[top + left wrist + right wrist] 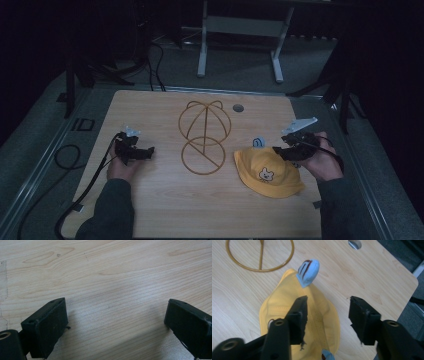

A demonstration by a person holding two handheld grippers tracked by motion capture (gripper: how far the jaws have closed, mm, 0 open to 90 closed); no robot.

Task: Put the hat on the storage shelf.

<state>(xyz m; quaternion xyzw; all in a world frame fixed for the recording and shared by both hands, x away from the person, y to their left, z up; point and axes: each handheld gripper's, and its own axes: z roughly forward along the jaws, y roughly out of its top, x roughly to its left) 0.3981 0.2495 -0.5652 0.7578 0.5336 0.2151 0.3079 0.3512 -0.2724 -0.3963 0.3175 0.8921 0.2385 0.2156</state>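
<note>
Both tongs gape empty, right tongs [327, 315] over my yellow hat [287, 315]; next I'd regrip its brim toward the wire stand [205, 136].

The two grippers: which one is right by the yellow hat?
The right gripper. Its open jaws hang over the yellow hat, while the left gripper sits across the table beyond the wire stand.

Dim recording lab, wooden table [150, 210] on carpet, cables [65, 155], metal stand [240, 30] behind
</note>
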